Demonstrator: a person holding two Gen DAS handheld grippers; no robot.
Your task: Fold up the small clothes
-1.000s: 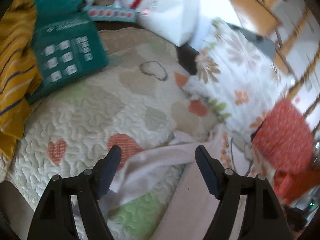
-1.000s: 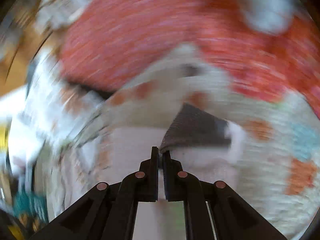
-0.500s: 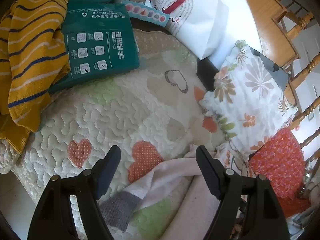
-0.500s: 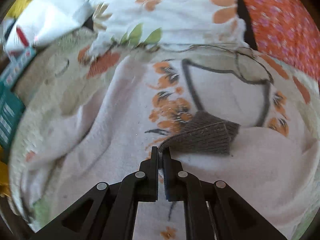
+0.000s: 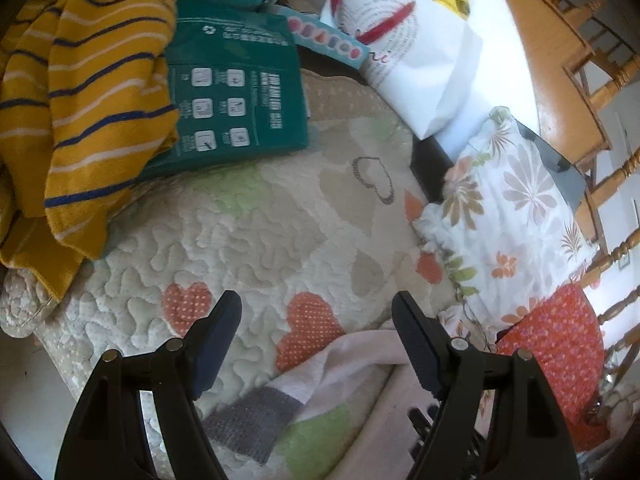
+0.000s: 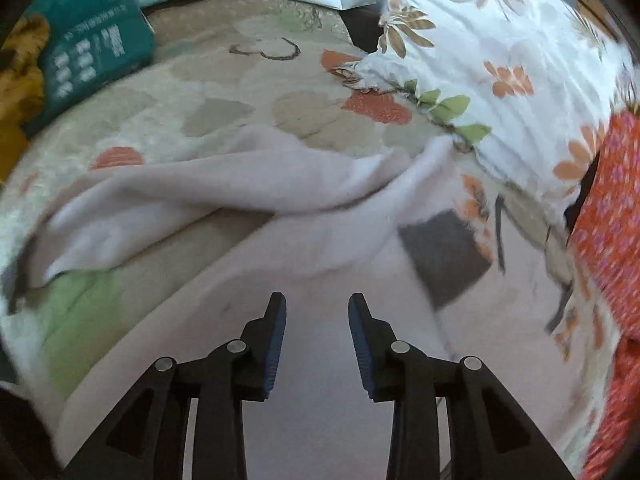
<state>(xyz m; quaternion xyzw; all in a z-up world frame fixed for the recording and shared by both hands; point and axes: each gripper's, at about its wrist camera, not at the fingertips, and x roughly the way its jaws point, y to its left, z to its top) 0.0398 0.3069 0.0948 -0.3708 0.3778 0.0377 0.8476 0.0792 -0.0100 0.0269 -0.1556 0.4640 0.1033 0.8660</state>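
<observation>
On quilt [image 6: 224, 92], pale garment [image 6: 248, 176], grey cuff [image 6: 444, 256]

Both wrist cams look down, close, sharing quilt [image 5: 256, 232] & pale garment [image 6: 248, 184].

Two handheld grippers, alike in build. Left gripper [image 5: 316, 316]: matte black plastic frame with triangular cut-outs in each arm, four round silver pivot pins across the linkage, tapered fingers [image 5: 218, 330] faced with dark navy pads. Right gripper [image 6: 317, 318]: same black frame and triangular openings, four silver pins in a shallow arc, fingers [image 6: 274, 344] lined with brighter blue pads finely ribbed along the inner faces. No cables, labels or markings visible on either; no sleeve or hand in view
</observation>
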